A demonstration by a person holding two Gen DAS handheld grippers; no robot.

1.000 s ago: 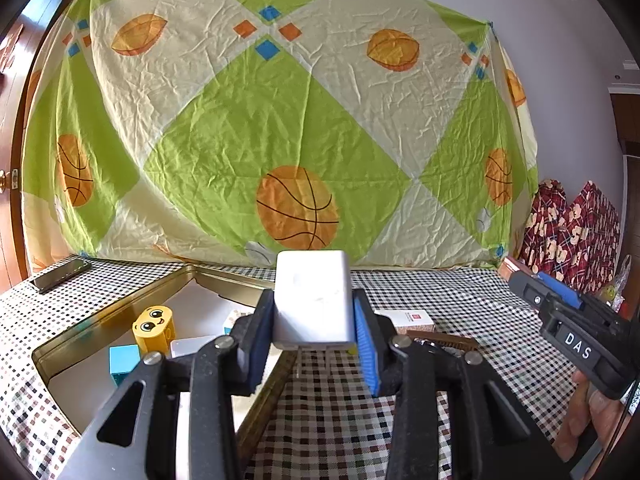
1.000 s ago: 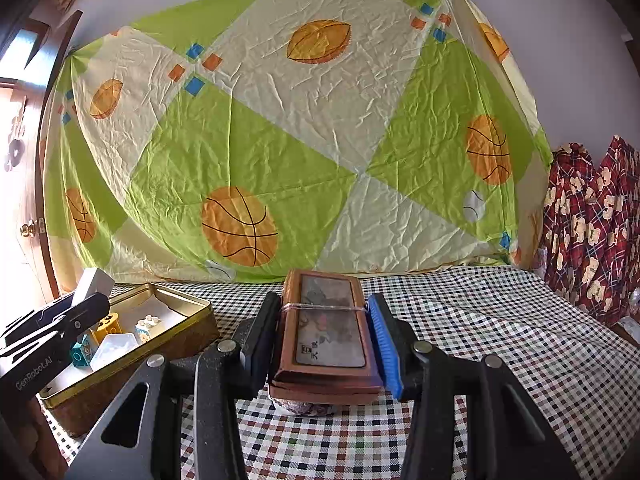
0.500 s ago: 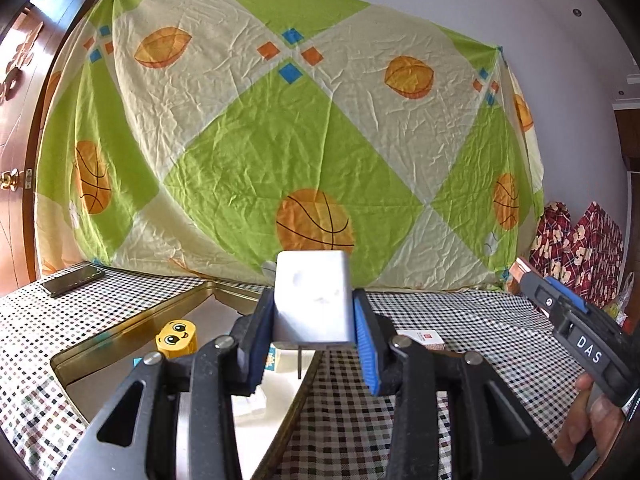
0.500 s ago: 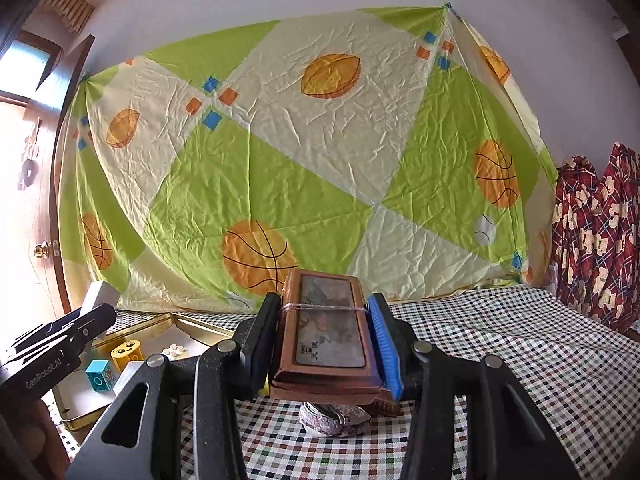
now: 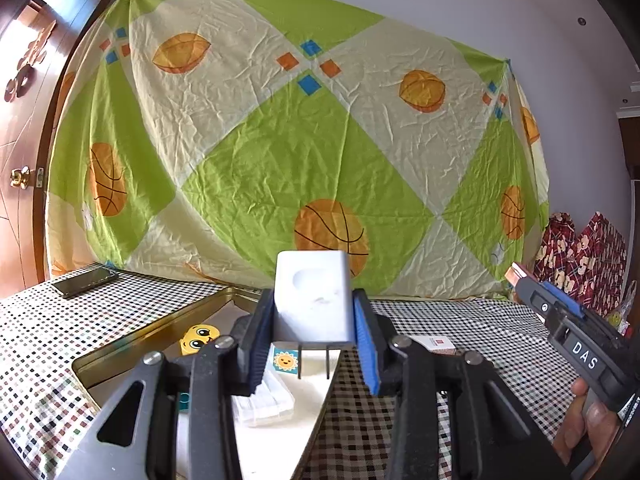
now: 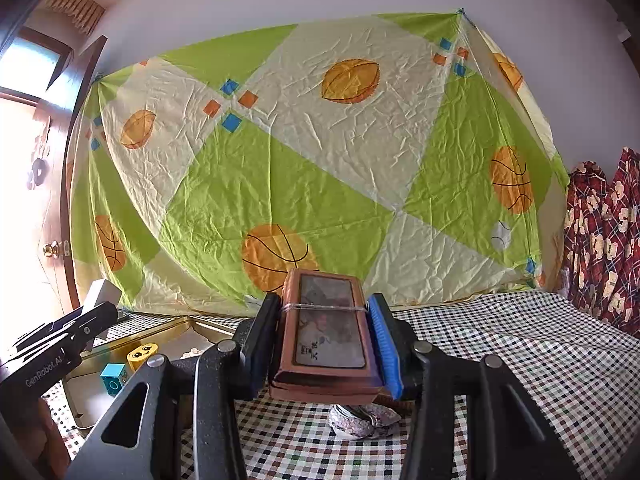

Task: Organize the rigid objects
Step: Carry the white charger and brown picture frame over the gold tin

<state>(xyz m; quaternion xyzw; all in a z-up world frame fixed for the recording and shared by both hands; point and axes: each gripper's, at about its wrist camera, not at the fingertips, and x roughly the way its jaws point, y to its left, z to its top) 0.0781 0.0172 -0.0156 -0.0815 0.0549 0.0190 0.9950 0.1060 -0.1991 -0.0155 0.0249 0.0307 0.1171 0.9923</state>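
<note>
My left gripper (image 5: 314,344) is shut on a white plug adapter (image 5: 313,298) with two prongs pointing down, held above the right rim of the gold tin (image 5: 132,346). My right gripper (image 6: 326,338) is shut on a brown flat case (image 6: 330,330) bound with a rubber band, held above the checked cloth. The tin holds a yellow smiley block (image 5: 197,338), a sun sticker tile (image 5: 285,361) and a white folded piece (image 5: 264,400). In the right wrist view the tin (image 6: 160,330) is at the left, with the yellow block (image 6: 142,354) and a teal block (image 6: 112,376).
A dark phone (image 5: 86,282) lies at the back left of the table. A small white box with a red mark (image 5: 434,343) lies right of the tin. A patterned roll (image 6: 362,420) lies under the right gripper. A basketball-print sheet (image 5: 300,152) hangs behind.
Both grippers have risen and tilted up with their loads still held; the table and tin sit lower in both views. The left gripper has shifted over the tin's right rim.
</note>
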